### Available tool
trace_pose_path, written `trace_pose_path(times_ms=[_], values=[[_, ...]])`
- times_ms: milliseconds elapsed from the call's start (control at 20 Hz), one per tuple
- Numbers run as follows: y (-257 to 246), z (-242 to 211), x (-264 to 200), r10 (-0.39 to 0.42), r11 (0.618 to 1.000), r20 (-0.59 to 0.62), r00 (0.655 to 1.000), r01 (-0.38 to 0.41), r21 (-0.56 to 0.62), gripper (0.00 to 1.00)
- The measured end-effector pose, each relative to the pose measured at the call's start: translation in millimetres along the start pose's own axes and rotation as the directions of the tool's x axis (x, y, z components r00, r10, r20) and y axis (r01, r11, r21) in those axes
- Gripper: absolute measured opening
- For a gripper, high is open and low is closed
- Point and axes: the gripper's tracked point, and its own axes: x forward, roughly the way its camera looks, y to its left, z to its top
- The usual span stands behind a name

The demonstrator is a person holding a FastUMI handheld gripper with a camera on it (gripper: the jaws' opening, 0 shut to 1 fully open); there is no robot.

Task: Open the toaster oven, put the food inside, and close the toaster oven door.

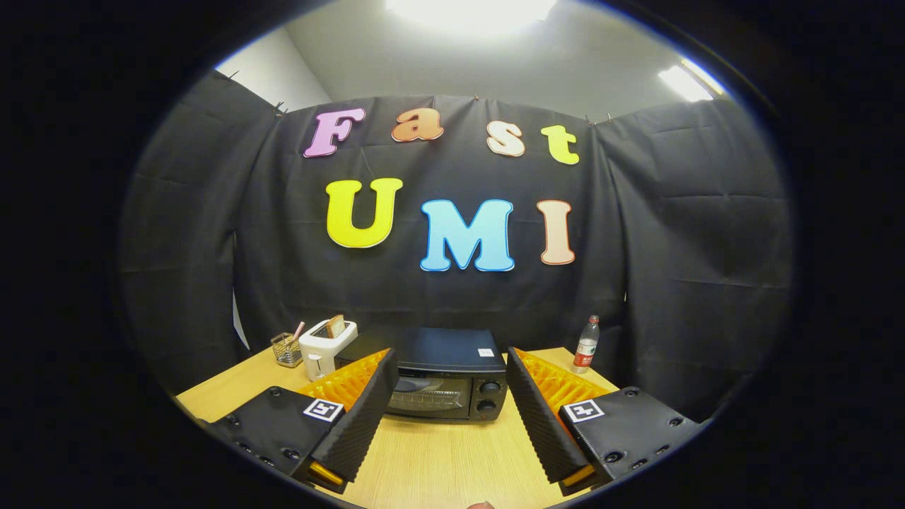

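Your gripper [447, 396] has its fingers spread wide, holding nothing. Beyond them, framed in the gap, the oven [440, 382] sits on the table [438, 459]: a dark box, door shut, glass window in front, two knobs stacked beside it. A toaster [327, 346] stands beside it

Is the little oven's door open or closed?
Closed. The toaster oven door stands flat against its front, glass window facing out. The open tongs hold nothing.
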Motion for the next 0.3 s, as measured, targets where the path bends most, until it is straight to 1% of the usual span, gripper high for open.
trace_pose_path(times_ms=[300], values=[[-6, 2, -15, -0.004, 1.000, 0.028, 1.000, 0.004, 0.000, 0.97]])
